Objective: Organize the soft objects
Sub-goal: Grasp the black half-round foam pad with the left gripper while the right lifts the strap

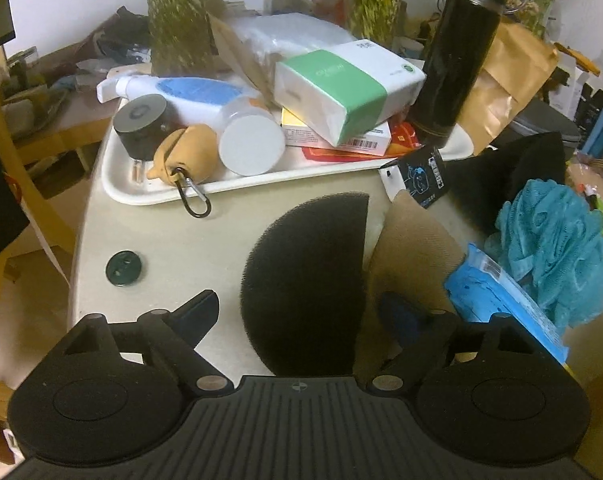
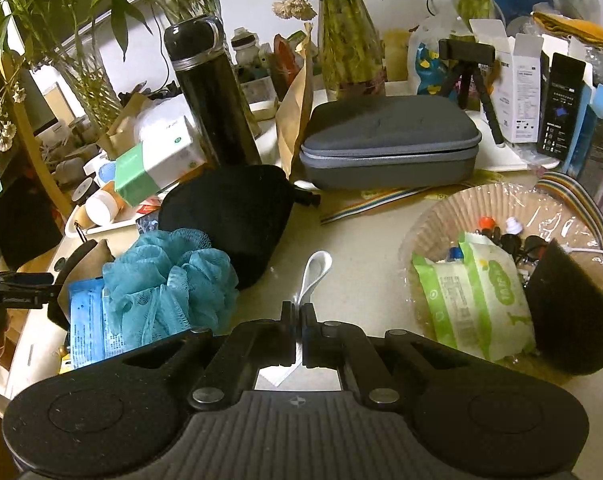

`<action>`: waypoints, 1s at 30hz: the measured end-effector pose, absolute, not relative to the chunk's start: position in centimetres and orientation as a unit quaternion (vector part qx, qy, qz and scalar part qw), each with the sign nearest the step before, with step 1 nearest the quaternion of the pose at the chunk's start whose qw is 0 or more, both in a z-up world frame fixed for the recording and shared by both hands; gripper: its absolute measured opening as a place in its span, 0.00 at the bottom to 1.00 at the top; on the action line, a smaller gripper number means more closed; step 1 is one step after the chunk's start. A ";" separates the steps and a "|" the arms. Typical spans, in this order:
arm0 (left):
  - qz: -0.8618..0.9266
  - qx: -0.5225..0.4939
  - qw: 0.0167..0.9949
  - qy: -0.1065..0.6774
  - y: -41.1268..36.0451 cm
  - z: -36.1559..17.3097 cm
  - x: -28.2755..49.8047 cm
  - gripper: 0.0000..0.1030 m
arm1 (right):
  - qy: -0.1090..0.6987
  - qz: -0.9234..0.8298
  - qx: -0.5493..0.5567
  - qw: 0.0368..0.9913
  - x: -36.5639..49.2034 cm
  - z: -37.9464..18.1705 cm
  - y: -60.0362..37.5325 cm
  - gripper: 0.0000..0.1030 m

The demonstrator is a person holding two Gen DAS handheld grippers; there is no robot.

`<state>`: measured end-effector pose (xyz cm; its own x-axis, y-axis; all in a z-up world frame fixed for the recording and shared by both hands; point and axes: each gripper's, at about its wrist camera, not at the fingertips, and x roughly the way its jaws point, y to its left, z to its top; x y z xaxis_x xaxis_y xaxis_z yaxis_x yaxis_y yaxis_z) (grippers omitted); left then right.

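Left gripper (image 1: 297, 312) spread wide, straddling the black sponge (image 1: 305, 280) at centre, pads not yet pressing: lined up for a pinch, by the look of it. Tan cloth (image 1: 413, 256) just beside at 3 o'clock, blue loofah (image 1: 553, 248) farther out the same way. Right gripper (image 2: 298, 332) clamped shut, apparently pinching a white strip (image 2: 313, 276) whose loop pokes out toward 12. Basket (image 2: 433, 224) at 3 o'clock there, already holding wipes (image 2: 477, 300) and a second black sponge (image 2: 565, 316): likely the collecting place.

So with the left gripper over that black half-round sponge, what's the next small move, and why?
Probably close the left gripper on the black half-round sponge: its jaws stand open with the sponge between them, pads apparently not yet pressing.
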<state>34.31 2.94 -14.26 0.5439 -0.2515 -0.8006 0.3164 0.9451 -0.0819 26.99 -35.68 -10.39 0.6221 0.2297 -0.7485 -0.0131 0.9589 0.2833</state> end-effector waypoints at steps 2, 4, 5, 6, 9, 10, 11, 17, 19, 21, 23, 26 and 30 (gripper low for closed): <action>-0.165 0.029 0.877 0.450 3.0 -14.4 34.4 0.85 | 0.428 0.069 0.125 0.892 27.0 -10.3 -35.6 0.05; -0.166 0.025 0.877 0.450 3.0 -14.3 34.4 0.85 | 0.427 0.069 0.124 0.893 27.0 -10.3 -35.6 0.05; -0.168 0.023 0.876 0.451 3.0 -14.3 34.5 0.85 | 0.427 0.069 0.125 0.893 27.0 -10.2 -35.6 0.05; -0.167 0.020 0.875 0.454 3.1 -14.3 34.5 0.85 | 0.426 0.070 0.126 0.893 27.0 -10.2 -35.5 0.05; -0.156 0.002 0.875 0.458 3.6 -14.5 34.8 0.85 | 0.424 0.073 0.125 0.894 27.0 -10.1 -35.5 0.05; -0.150 -0.005 0.875 0.459 3.8 -14.6 34.9 0.85 | 0.424 0.073 0.125 0.894 27.0 -10.1 -35.4 0.05; -0.144 -0.009 0.876 0.460 3.9 -14.6 35.0 0.85 | 0.423 0.072 0.125 0.894 27.0 -10.1 -35.4 0.05; -0.133 -0.027 0.877 0.461 4.7 -14.8 35.1 0.77 | 0.422 0.072 0.126 0.895 27.0 -10.0 -35.5 0.05; -0.128 -0.030 0.872 0.471 4.8 -15.0 35.3 0.58 | 0.422 0.074 0.124 0.895 27.0 -10.0 -35.4 0.05; -0.113 -0.030 0.872 0.475 4.7 -14.7 35.3 0.57 | 0.421 0.075 0.122 0.896 27.0 -9.9 -35.3 0.05; -0.107 -0.029 0.873 0.474 4.7 -14.4 35.2 0.56 | 0.418 0.074 0.123 0.897 27.0 -9.8 -35.3 0.05; -0.107 -0.029 0.879 0.464 4.7 -13.2 34.6 0.55 | 0.411 0.078 0.126 0.899 26.8 -9.4 -35.3 0.05; -0.117 -0.028 0.885 0.449 4.4 -11.1 33.2 0.55 | 0.399 0.089 0.126 0.904 26.3 -8.2 -35.2 0.05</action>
